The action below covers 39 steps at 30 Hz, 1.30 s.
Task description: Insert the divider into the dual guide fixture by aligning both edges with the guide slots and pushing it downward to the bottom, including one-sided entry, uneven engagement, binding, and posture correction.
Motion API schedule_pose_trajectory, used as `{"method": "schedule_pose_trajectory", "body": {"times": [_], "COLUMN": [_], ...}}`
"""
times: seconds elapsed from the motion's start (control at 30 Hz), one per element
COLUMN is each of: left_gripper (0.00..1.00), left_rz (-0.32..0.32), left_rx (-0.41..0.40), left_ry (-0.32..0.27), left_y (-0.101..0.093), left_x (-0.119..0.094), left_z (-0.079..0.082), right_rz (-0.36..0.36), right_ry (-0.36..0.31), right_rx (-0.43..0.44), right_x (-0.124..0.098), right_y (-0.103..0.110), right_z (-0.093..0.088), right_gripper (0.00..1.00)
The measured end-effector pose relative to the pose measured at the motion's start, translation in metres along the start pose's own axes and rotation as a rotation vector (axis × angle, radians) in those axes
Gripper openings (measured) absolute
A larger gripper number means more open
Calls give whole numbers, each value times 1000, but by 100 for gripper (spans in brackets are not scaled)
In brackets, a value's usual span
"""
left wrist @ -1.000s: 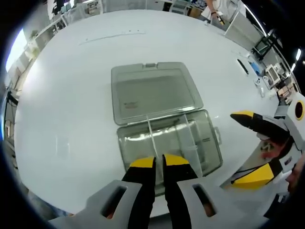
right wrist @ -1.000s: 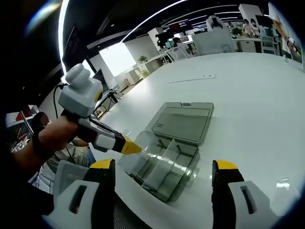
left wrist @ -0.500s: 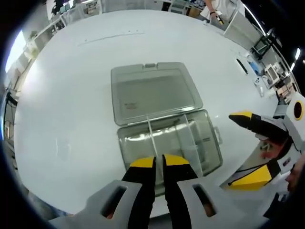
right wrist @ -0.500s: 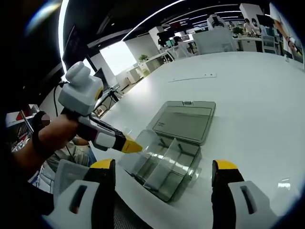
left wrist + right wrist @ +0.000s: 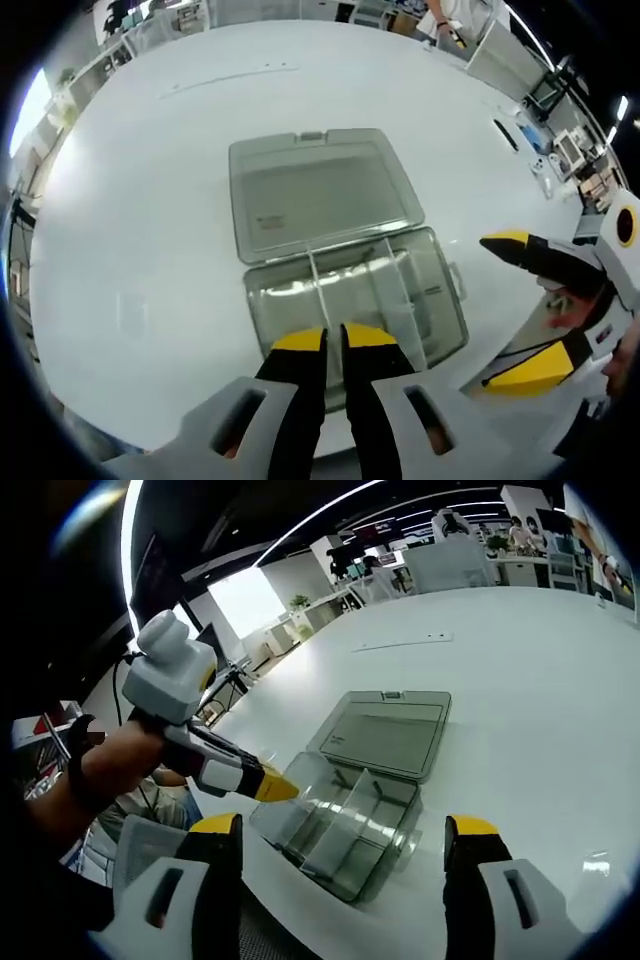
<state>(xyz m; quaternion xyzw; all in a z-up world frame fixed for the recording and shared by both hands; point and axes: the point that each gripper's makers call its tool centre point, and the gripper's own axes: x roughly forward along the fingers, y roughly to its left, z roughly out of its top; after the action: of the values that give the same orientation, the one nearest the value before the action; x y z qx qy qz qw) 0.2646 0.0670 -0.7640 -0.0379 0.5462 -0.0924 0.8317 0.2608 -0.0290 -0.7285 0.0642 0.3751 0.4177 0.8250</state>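
A clear plastic box (image 5: 400, 300) lies on the white table (image 5: 140, 200) with its lid (image 5: 320, 190) folded open flat behind it. Thin clear partitions stand inside. One divider (image 5: 316, 285) runs from the hinge side to the near wall and ends in the slit between my left gripper's (image 5: 335, 338) yellow tips, which are shut on its near end. In the right gripper view the left gripper (image 5: 275, 788) touches the box (image 5: 330, 845) at its near left rim. My right gripper (image 5: 342, 826) is wide open and holds nothing. It hovers to the right of the box (image 5: 512, 308).
The table's edge runs close under both grippers. A long flat strip (image 5: 235, 72) lies far across the table. Small items (image 5: 520, 135) sit near the table's right rim. A hand (image 5: 110, 770) holds the left gripper. Desks and people fill the room behind.
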Motion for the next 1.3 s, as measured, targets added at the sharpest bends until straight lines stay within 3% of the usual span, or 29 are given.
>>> {"method": "schedule_pose_trajectory", "body": {"times": [1.07, 1.3], "left_gripper": [6, 7], "left_rz": [1, -5], "left_rx": [0, 40], "left_ry": [6, -7], "left_y": [-2, -4], "left_x": [24, 24], "left_z": [-9, -9], "right_rz": [-7, -10], "right_ry": [-2, -6], "right_rx": [6, 2], "right_x": [-3, -5], "right_y": [-3, -3], "right_z": [-1, 0], "right_gripper": [80, 80]}}
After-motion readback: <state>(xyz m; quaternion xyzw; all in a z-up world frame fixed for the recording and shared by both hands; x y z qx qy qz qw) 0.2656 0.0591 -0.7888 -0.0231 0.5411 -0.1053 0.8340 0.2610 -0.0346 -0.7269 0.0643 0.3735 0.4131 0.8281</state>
